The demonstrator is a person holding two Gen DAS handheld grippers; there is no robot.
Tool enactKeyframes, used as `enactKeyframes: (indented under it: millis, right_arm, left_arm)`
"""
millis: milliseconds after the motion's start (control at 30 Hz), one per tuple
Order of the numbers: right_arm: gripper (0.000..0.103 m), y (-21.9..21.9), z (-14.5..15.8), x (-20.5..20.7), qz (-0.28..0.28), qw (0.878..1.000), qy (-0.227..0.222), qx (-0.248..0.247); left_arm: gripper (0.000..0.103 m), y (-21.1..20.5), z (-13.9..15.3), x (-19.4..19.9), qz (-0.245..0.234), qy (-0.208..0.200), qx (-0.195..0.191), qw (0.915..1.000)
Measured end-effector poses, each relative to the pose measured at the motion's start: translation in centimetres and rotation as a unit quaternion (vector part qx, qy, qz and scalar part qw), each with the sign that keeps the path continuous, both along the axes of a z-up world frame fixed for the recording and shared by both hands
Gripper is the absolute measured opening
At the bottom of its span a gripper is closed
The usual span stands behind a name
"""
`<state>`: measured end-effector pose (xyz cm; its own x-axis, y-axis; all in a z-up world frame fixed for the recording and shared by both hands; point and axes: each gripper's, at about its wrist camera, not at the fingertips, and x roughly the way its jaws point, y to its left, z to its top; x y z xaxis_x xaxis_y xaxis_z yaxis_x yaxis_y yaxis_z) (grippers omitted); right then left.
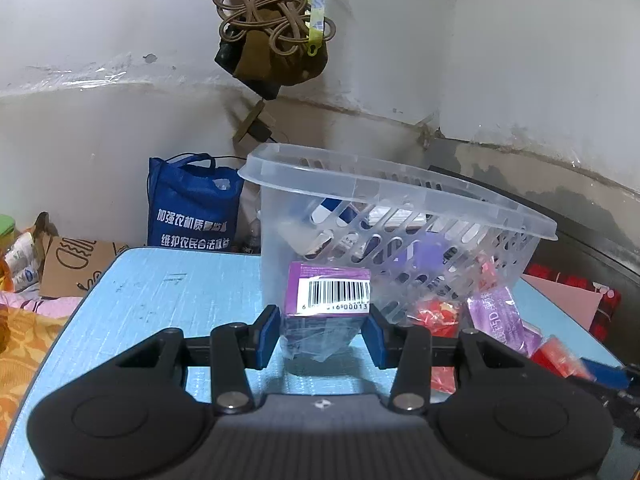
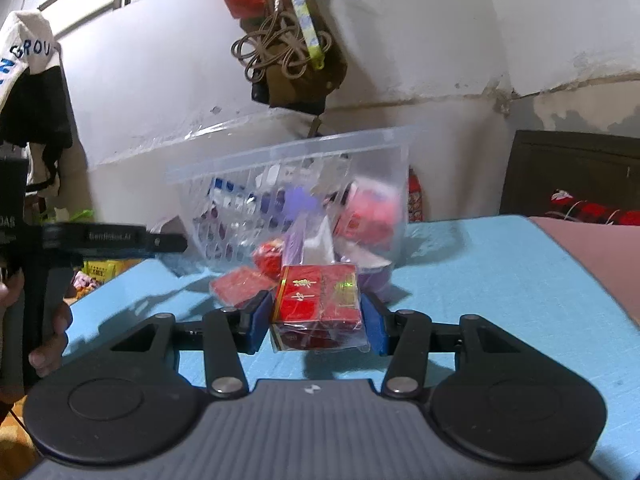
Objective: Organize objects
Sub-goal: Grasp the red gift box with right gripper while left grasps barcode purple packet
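**Both claws loaded, basket tipped over on the table**

Left claw (image 1: pixel 323 334) first: it's pinching a purple box (image 1: pixel 329 292), blue pads (image 1: pixel 267 334) pressed on either side, barcode end facing up toward the camera. The box has clear wrap crinkling underneath and looks lifted a bit off the blue table (image 1: pixel 168 296), shadow right below it. Just behind it sits a clear plastic basket (image 1: pixel 384 216), tilted so its rim slopes down to the right, with a bunch of small packets inside. More stuff lies on the table at its lower right: a purple packet (image 1: pixel 500 316) and red wrapped pieces (image 1: pixel 436 314). Blue tote bag (image 1: pixel 192 208) stands past the table's far edge, and a knotted rope bundle (image 1: pixel 272 20) hangs on the wall above.

Right wrist view: the right claw (image 2: pixel 318 326) is clamped on a red box (image 2: pixel 318 298) with gold print, wrapped in clear film, held just over the table (image 2: pixel 500 280). The basket (image 2: pixel 288 184) is behind it, blurry, tilted, with red and purple items spilling out in front. The left claw's body (image 2: pixel 116 240) pokes in from the left edge, person's hand (image 2: pixel 48 336) gripping its handle.
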<state>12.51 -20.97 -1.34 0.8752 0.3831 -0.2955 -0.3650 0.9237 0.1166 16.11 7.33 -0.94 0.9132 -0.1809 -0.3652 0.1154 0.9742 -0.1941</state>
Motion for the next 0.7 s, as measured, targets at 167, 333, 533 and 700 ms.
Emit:
enactKeyframes:
  millis: [167, 333, 533, 700]
  right_arm:
    - [0.052, -0.7, 0.5, -0.2, -0.002, 1.000, -0.004, -0.003]
    - [0.052, -1.5, 1.1, -0.8, -0.005, 1.000, -0.012, 0.003]
    - [0.052, -2.6, 2.4, -1.1, -0.008, 1.000, -0.023, 0.002]
    - [0.052, -2.9, 4.6, -0.8, -0.006, 0.999, -0.035, -0.004]
  left_arm:
    - [0.048, 0.0, 0.0, -0.1, 0.005, -0.005, 0.002, 1.0000]
    - [0.048, 0.3, 0.6, -0.5, 0.010, -0.013, 0.001, 0.9999]
    - [0.048, 0.9, 2.7, -2.2, 0.007, -0.027, -0.011, 0.9996]
    - [0.048, 0.7, 5.6, -3.3, 0.001, -0.043, 0.005, 0.9991]
